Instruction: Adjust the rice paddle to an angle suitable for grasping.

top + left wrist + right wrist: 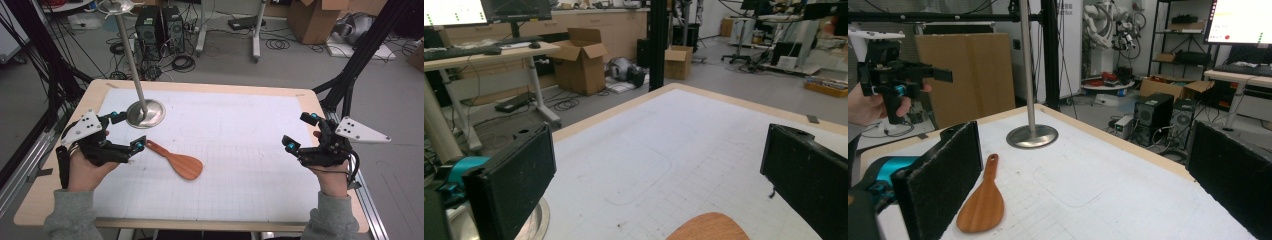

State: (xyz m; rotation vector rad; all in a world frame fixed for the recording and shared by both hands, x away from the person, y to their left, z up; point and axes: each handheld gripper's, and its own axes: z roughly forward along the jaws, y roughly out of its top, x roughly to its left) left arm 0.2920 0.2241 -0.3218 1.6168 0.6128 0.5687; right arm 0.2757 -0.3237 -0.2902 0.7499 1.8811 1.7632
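Note:
A wooden spatula (182, 164) lies flat on the white gridded mat (240, 150), with its handle end pointing to the left. My left gripper (129, 131) hovers at the mat's left edge, jaws wide apart and nothing between them. Its nearer fingertip (139, 145) is right beside the spatula's handle end. In the left gripper view the spatula's blade (709, 228) shows low between the black pads (511, 192). My right gripper (299, 131) is held at the mat's right edge, open and empty, well away from the spatula (980, 202).
A metal stand with a round base (145, 113) and a tall pole (129, 47) stands at the mat's back left, just beyond my left gripper. The wooden table's edge (200, 224) runs close to the forearms. Computers, cables and cardboard boxes are on the floor beyond.

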